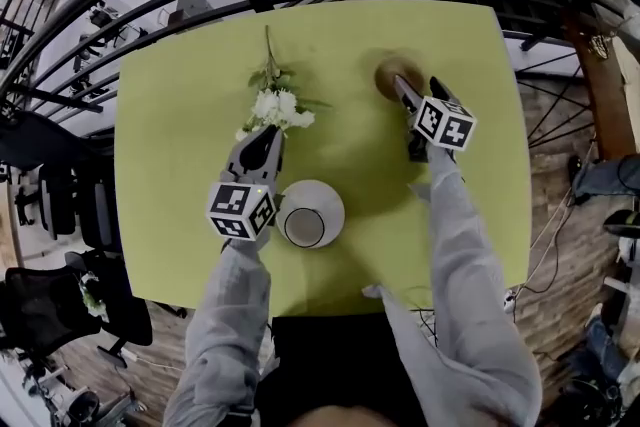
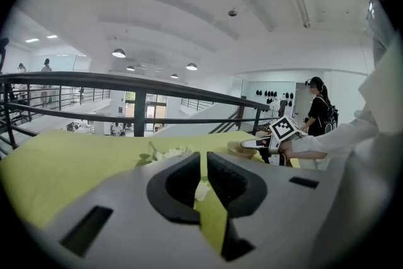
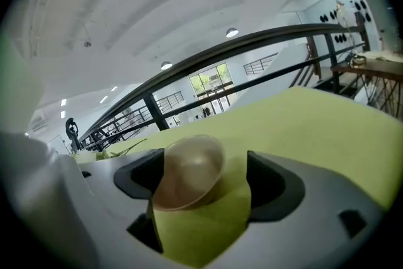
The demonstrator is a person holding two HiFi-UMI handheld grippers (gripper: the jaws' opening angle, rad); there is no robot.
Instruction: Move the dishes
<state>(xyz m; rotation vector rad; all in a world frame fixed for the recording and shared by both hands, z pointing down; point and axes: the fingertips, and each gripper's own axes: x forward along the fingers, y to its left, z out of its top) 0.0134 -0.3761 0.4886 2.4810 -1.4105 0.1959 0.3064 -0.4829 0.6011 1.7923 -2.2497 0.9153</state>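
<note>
Right gripper (image 3: 204, 189) stands wide open, unclamped, around the small brown translucent bowl (image 3: 187, 172); an off-centre squeeze could tip it.

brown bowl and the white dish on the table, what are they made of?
Brown bowl: smooth, soft sheen, faintly see-through toward the rim; probably plastic, possibly tinted glass. White dish: even, plain white with a dull shine and a thick rounded shape; looks like glazed ceramic, though plastic can't be ruled out.
</note>
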